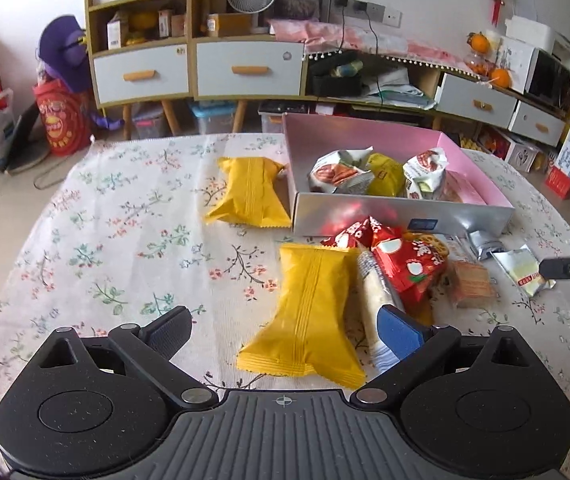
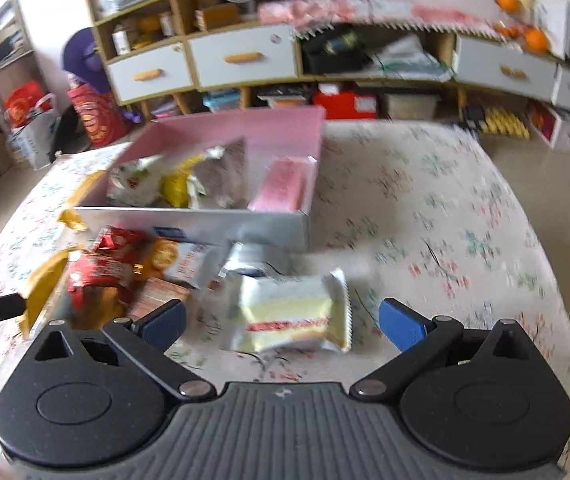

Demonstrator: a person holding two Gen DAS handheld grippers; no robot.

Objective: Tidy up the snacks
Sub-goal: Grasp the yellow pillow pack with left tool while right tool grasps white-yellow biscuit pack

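While both grippers hang over the flowery tablecloth [image 1: 105,240], nothing is actually being held by either one. Going left to right: there's a yellow packet [image 1: 251,192] lying seam-up on the cloth, just left of the box and about touching its corner. Closer in, a second yellow packet [image 1: 309,312] sits right between the fingers of the left gripper [image 1: 285,334], whose jaws are spread wide, not touching it as far as I can see. A long pale wrapped bar [image 1: 377,308] lies against that packet's right edge, with the gripper's blue right pad over its near end.

Next comes the messy pile: red snack bags [image 1: 401,260] heaped in front of the box, a brownish cracker pack [image 1: 473,284] beside them, plus a silver pouch [image 1: 485,242] by the box's front wall. The box [image 1: 365,216] itself is silver outside, pink inside, and already has a few snacks in it: white-and-red bags, a yellow one, and a pink pack on the right.

Furthest right, a white-and-cream wafer packet [image 2: 297,312] lies on the cloth between the fingers of the right gripper [image 2: 283,320], jaws wide apart too, clear of it on both sides. That view is pretty blurry.
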